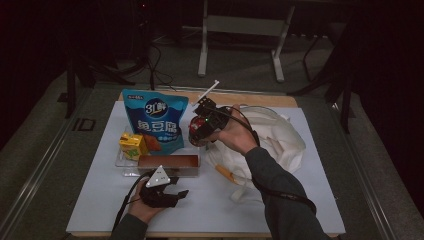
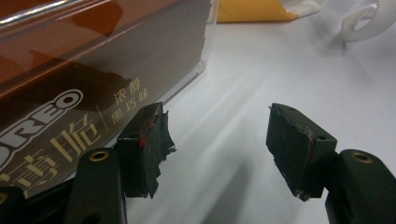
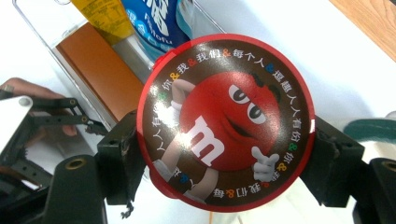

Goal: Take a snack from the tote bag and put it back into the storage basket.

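Observation:
My right gripper (image 1: 202, 125) is shut on a round red M&M's tin (image 1: 196, 131), held in the air above the right end of a clear tray (image 1: 121, 162). In the right gripper view the tin's printed lid (image 3: 224, 123) faces the camera, with a black jaw pressed on each side of its rim. My left gripper (image 1: 179, 187) rests low on the white mat in front of the tray. It is open, and there is only bare mat between its pads (image 2: 299, 149). A brown Oreo box (image 2: 70, 84) lies just to the left of its jaws.
The tray holds the Oreo box (image 1: 167, 162), a yellow juice carton (image 1: 132, 145) and a tall blue snack bag (image 1: 155, 120). A crumpled white cloth bag (image 1: 275, 135) with an orange part (image 1: 225, 173) lies on the right. Wooden table edge (image 1: 265, 100) at the back.

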`<state>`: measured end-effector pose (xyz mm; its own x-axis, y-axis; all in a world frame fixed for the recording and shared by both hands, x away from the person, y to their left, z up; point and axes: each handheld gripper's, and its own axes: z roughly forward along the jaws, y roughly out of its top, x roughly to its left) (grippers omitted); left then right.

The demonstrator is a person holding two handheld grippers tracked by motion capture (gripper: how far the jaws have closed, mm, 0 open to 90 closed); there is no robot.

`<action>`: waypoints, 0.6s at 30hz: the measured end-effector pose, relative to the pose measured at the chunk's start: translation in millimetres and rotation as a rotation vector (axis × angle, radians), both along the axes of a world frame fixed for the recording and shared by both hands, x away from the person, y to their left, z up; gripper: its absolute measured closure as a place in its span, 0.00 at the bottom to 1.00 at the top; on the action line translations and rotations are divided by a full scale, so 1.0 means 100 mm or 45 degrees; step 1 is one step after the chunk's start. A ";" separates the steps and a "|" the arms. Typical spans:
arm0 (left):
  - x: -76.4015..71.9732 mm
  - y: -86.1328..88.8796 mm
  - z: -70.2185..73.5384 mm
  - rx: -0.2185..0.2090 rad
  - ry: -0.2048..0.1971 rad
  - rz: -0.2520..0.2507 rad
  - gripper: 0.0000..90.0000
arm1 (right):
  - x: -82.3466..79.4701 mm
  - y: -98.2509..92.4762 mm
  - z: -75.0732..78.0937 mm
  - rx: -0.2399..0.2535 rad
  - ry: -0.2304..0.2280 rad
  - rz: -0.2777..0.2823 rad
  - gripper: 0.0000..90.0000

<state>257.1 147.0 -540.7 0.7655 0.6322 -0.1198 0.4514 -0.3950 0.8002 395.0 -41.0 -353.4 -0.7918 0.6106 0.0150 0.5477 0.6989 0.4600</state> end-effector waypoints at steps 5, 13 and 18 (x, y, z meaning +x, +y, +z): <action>0.00 0.00 0.00 0.000 -0.001 -0.001 0.42 | 0.00 0.08 -0.03 0.005 0.004 -0.025 0.28; 0.00 0.00 0.00 -0.002 -0.002 -0.001 0.42 | 0.03 0.19 -0.11 0.007 0.020 -0.064 0.28; 0.00 0.00 0.00 -0.004 -0.001 -0.001 0.42 | 0.04 0.24 -0.18 0.005 0.033 -0.082 0.28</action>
